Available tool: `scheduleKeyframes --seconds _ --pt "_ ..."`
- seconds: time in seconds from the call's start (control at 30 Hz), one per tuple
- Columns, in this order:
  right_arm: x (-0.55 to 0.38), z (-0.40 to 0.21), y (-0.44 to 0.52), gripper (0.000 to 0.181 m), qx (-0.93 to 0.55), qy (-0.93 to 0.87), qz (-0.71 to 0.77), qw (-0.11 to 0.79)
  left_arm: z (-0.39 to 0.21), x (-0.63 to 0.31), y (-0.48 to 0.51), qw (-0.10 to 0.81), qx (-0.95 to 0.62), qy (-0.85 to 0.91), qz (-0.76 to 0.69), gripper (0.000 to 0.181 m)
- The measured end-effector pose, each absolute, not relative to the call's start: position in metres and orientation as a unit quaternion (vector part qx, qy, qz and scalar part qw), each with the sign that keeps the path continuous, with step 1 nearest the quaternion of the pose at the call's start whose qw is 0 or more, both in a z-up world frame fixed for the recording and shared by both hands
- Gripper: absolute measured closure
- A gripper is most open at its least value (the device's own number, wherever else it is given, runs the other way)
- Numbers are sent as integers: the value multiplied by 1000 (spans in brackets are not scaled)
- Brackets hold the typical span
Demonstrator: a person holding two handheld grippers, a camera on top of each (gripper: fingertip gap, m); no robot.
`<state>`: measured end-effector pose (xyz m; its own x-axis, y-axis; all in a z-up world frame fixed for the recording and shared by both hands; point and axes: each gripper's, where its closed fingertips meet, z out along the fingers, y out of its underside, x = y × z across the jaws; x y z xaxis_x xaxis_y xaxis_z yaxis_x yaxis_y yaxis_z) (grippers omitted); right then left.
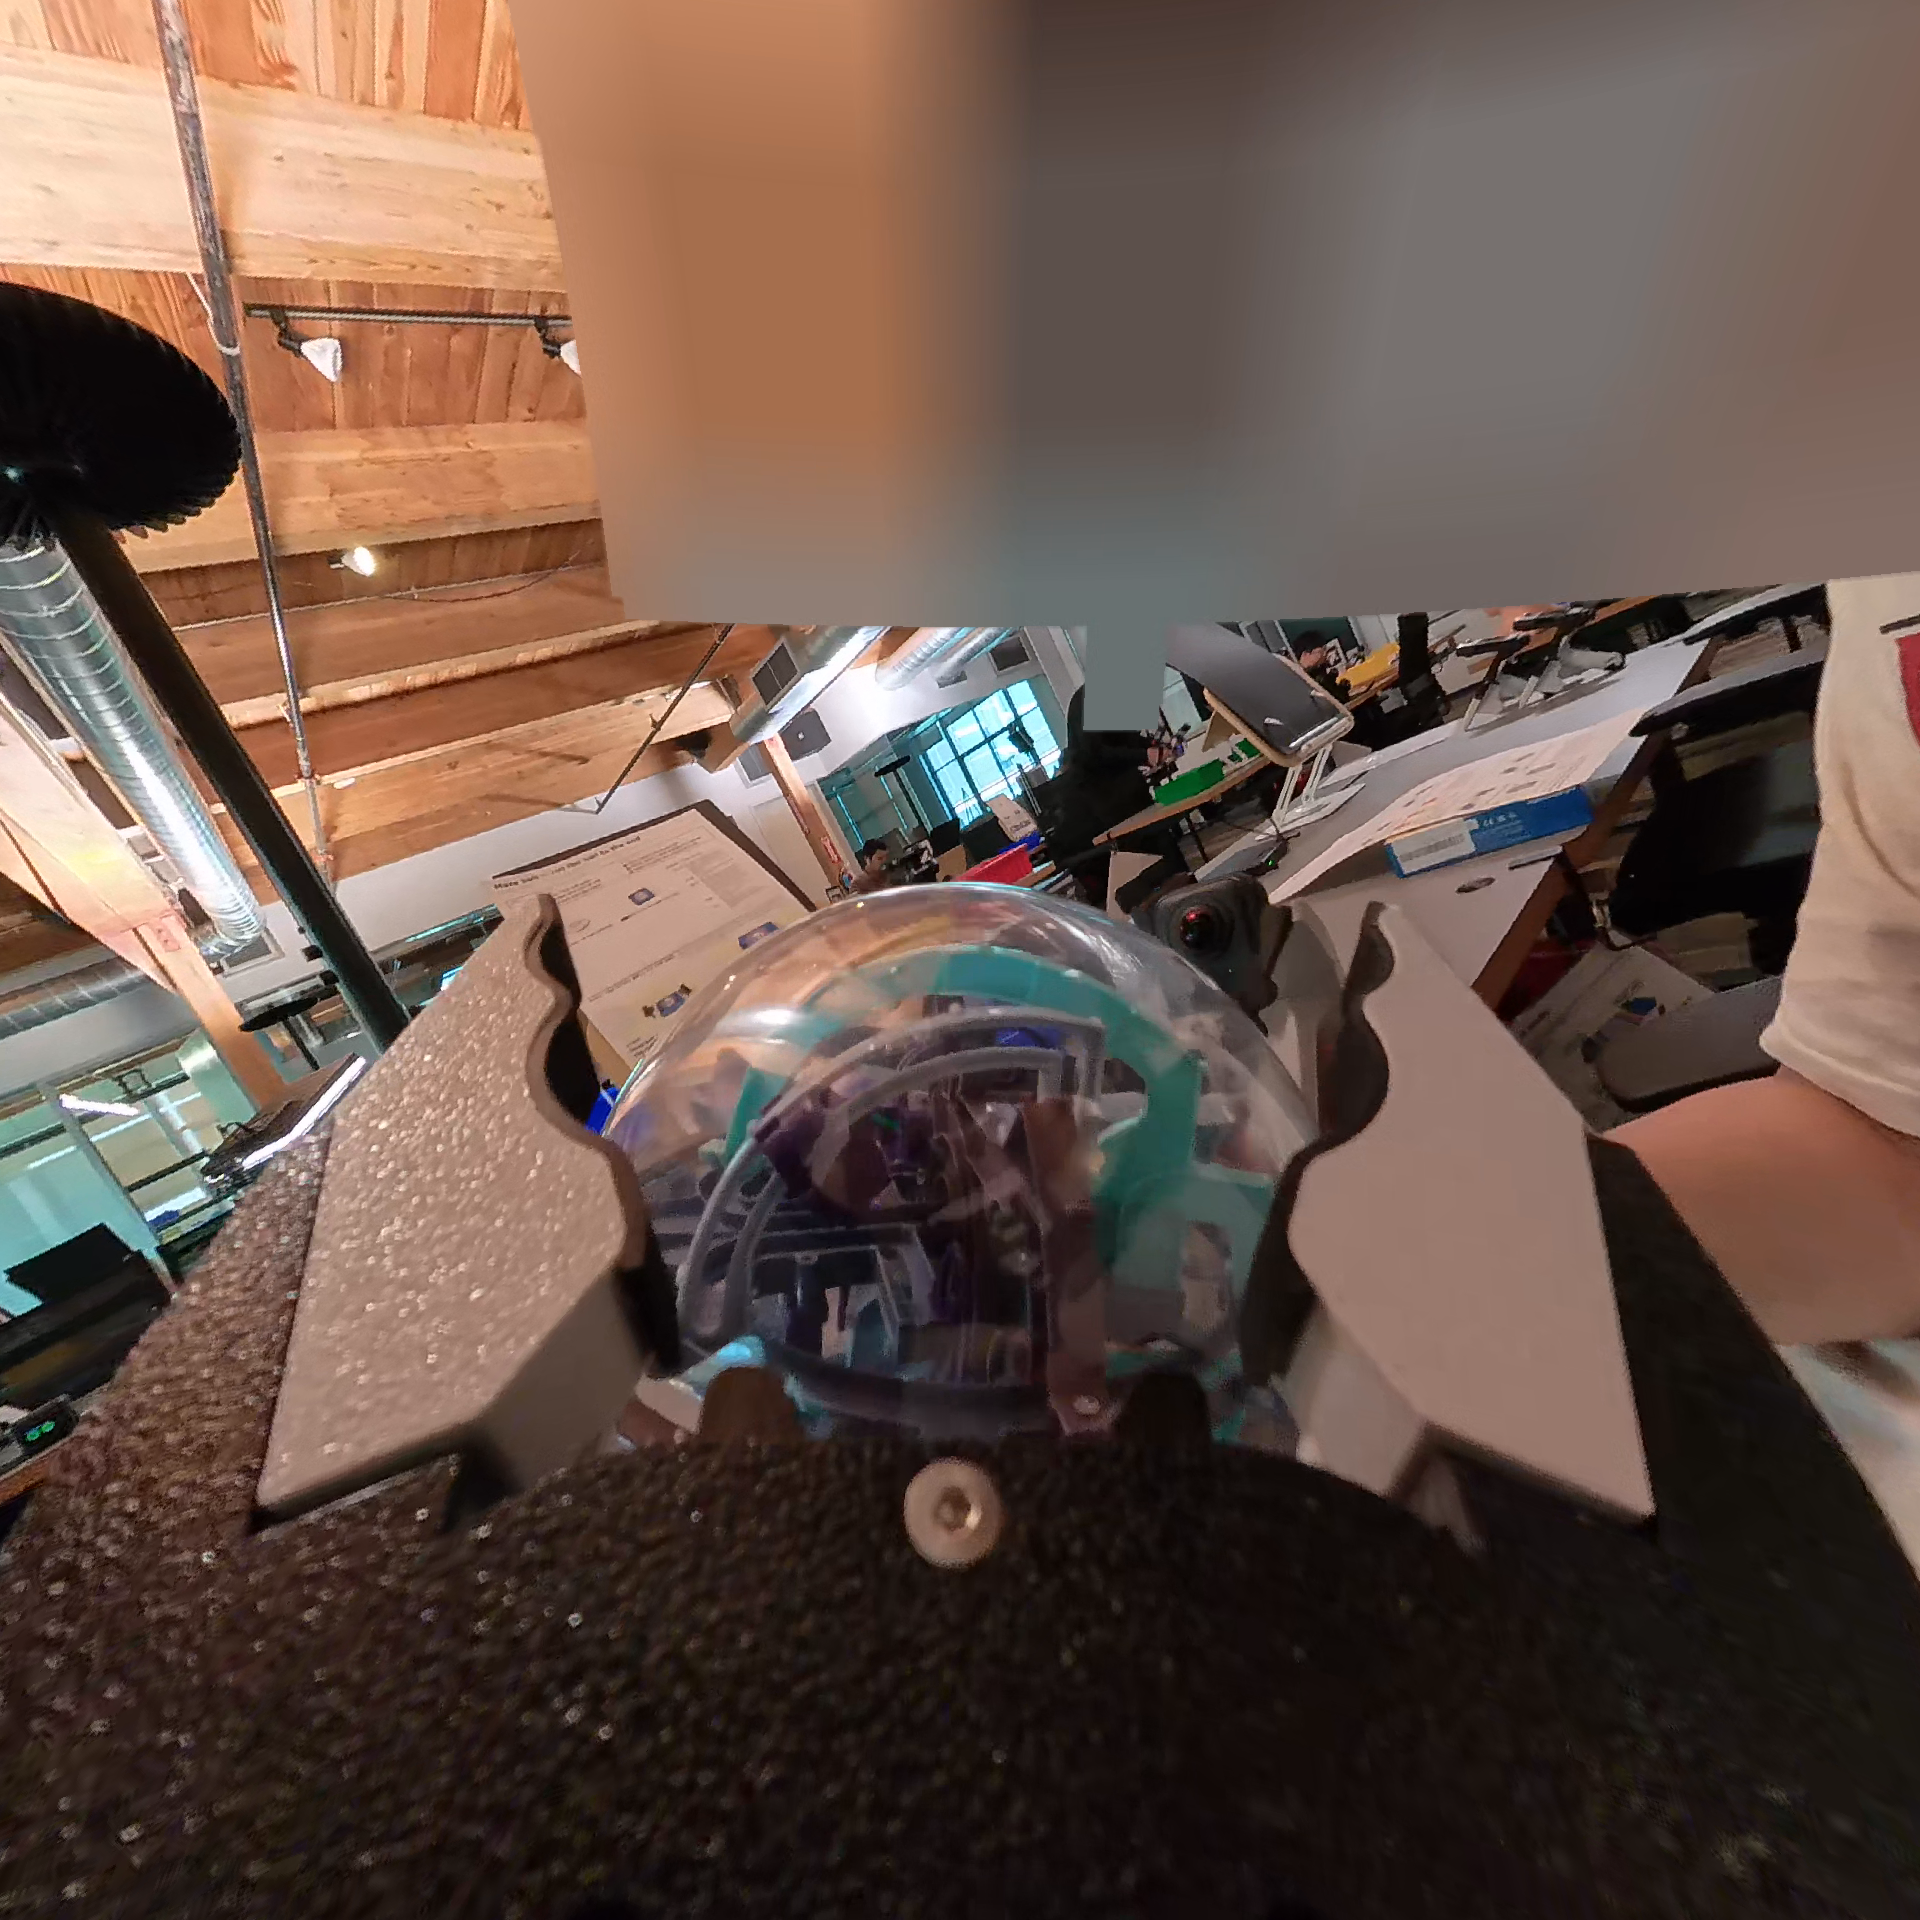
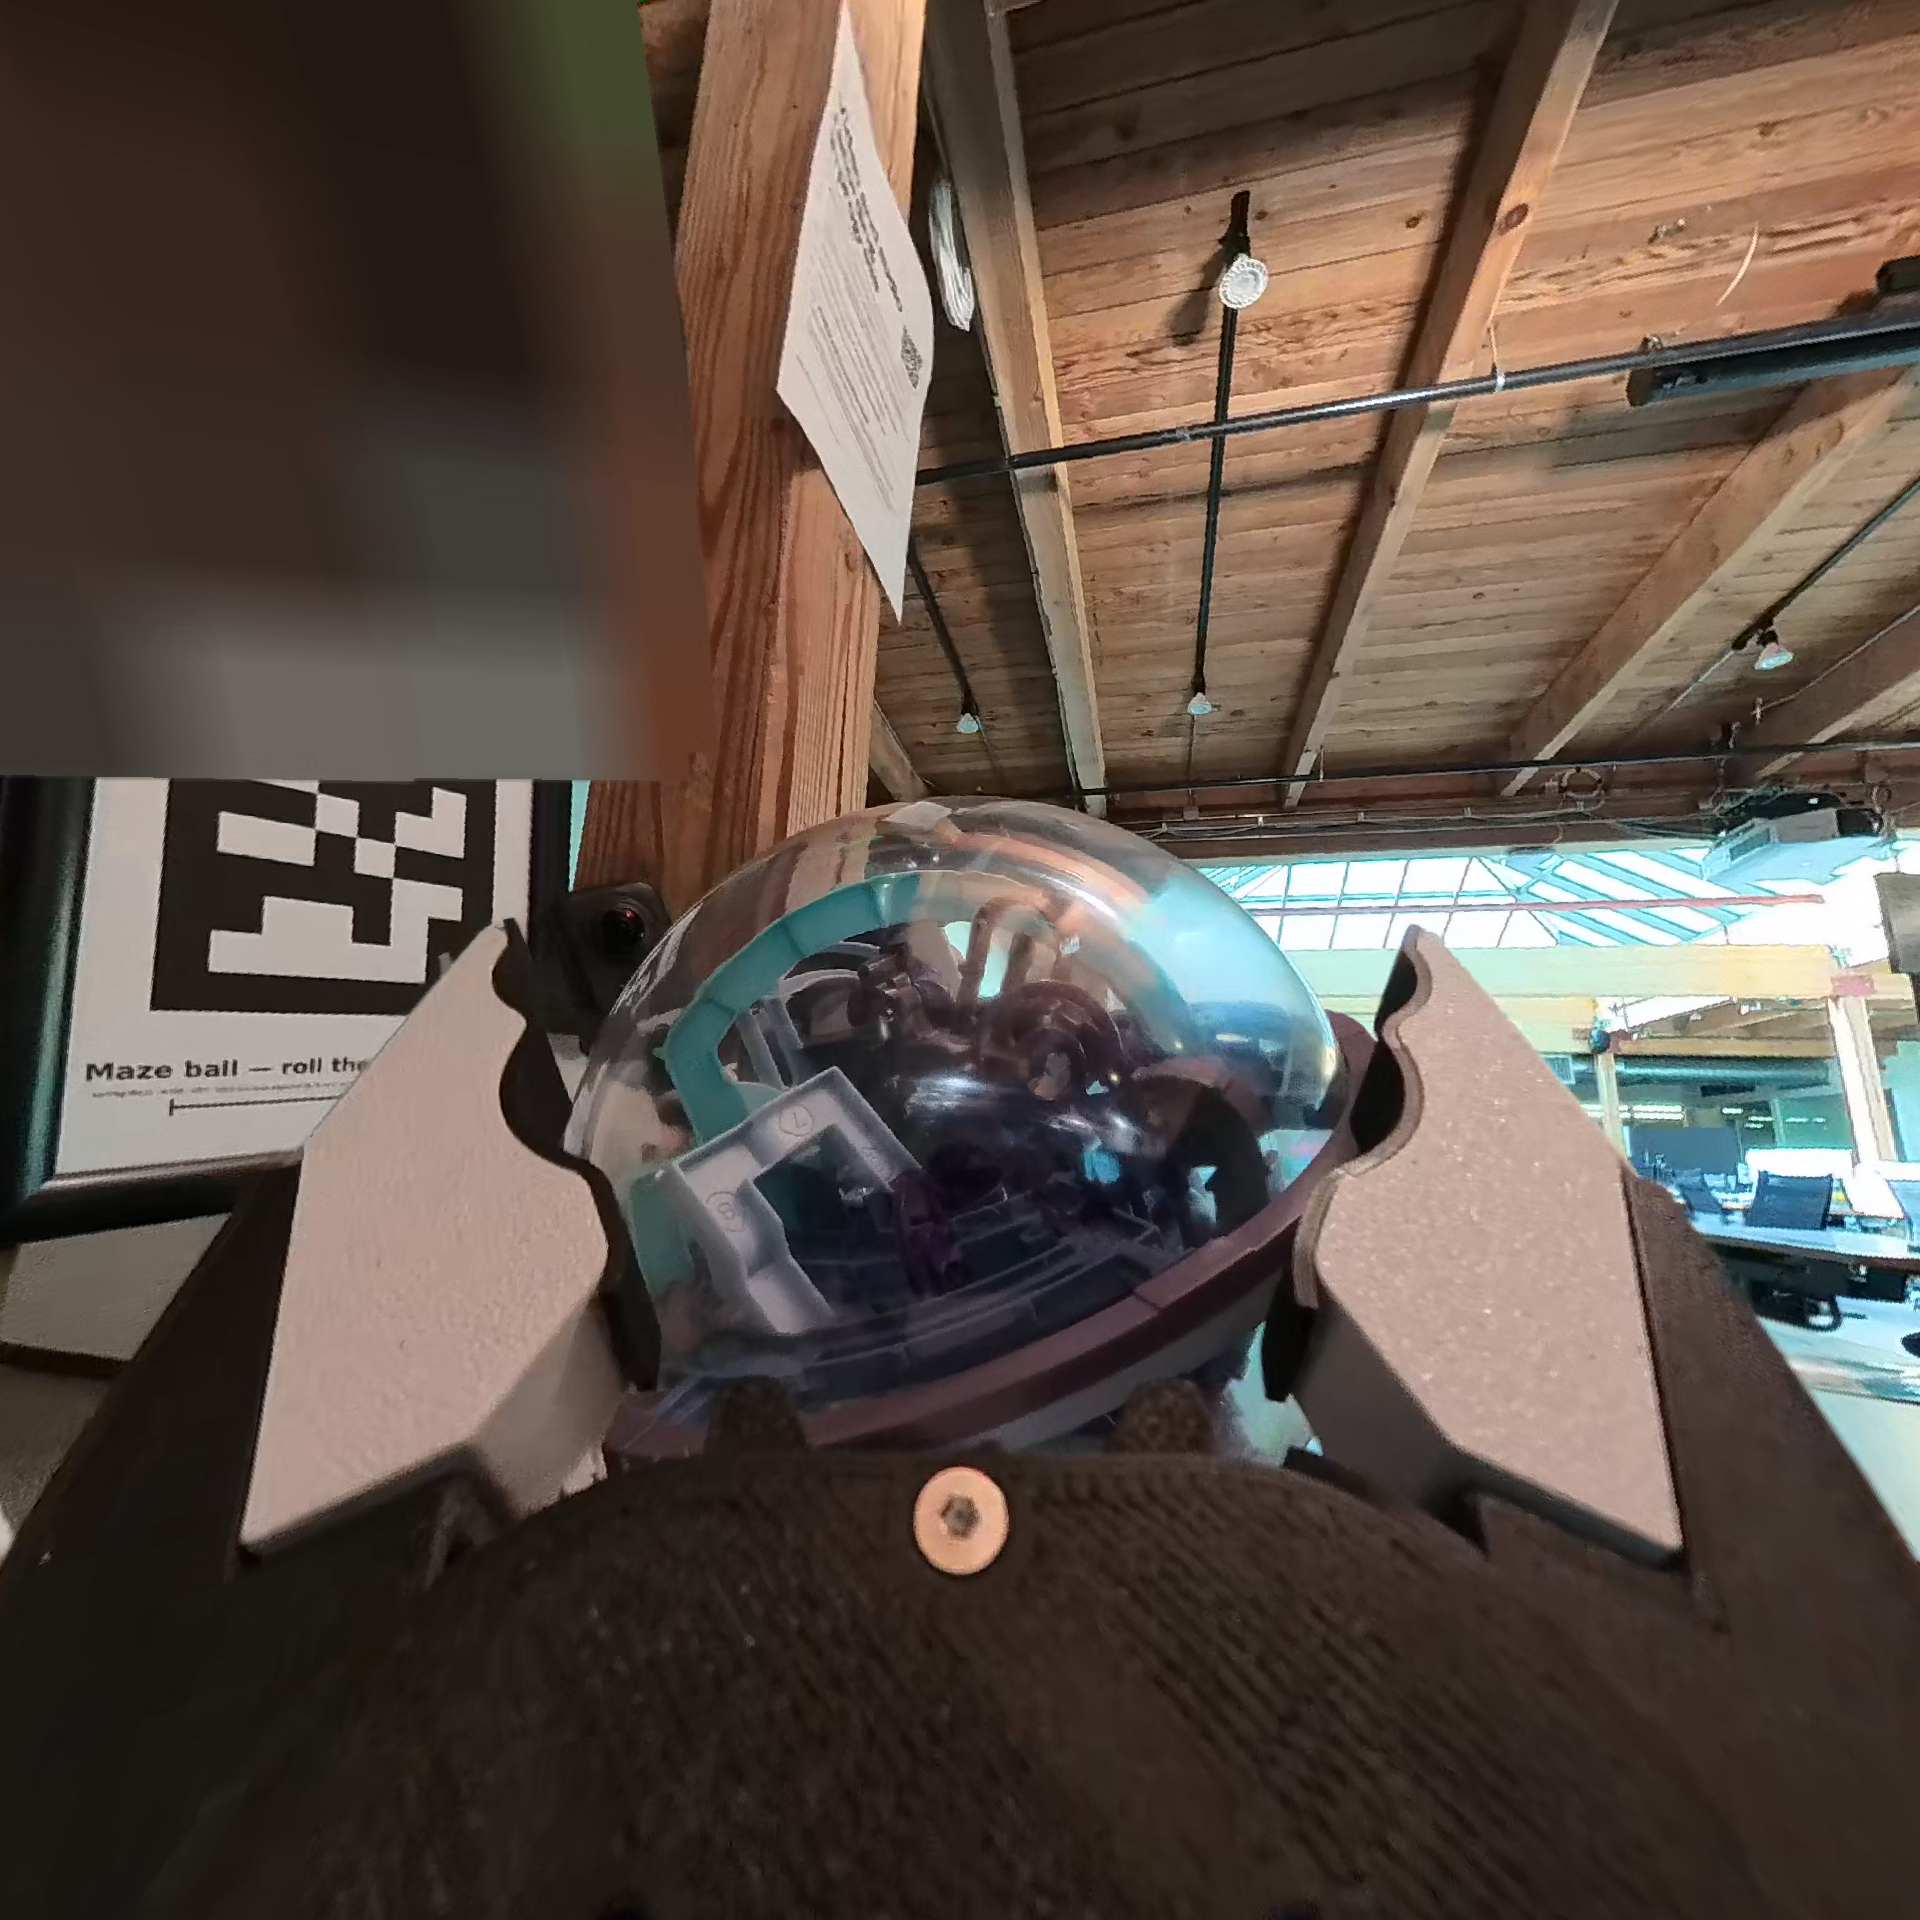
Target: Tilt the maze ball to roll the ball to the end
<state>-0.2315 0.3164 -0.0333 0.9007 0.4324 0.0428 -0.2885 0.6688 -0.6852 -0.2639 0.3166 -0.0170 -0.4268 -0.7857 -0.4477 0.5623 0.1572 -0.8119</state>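
Left wrist view has the maze ball [image 1: 956, 1164] wedged between the two grey fingers [image 1: 457, 1226] of the left claw [image 1: 951, 1008], which pinches the clear sphere on both flanks while the whole thing is held up in the air, tipped toward the timber ceiling. In the right wrist view the right claw [image 2: 956, 1029] pinches the same maze ball [image 2: 945, 1122] from the opposite side, its fingers [image 2: 1475, 1278] seated against the dark equator band.

We judge the main risk to be slip: a smooth, hard, round shell gripped only at a few points can twist or squirt out if one claw tilts faster than the other, or if either one relaxes. Nothing is under the sphere in either picture, so a lost grip would probably mean a drop. A hasty tilt could also send the small inner ball off its track (we cannot find that ball in either view, so we cannot say how far along the run it is).

The left wrist view alone shows a person's bare forearm [image 1: 1756, 1174] and pale sleeve at the right edge, cluttered benches [image 1: 1455, 831] behind, and a small camera lens [image 1: 1205, 920] past the sphere. The right wrist view alone shows the grey numbered track section [image 2: 769, 1184], a framed black-and-white marker sign [image 2: 312, 935] and a paper sheet [image 2: 862, 312] pinned to a wooden post.
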Motion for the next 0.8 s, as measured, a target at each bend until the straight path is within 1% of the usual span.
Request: scheduleKeyframes --seconds 0.47,0.67,0.8 --pt "-243 -24 312 29 -378 -138 136 905 -11 -273 320 513 -80 516 -681 43" --pt "-248 -24 313 28 -395 -157 104 899 -11 -275 330 487 -83 482 -724 47" --pt "-248 -23 312 28 -397 -161 99 898 -13 -273 330 481 -82 479 -730 46"
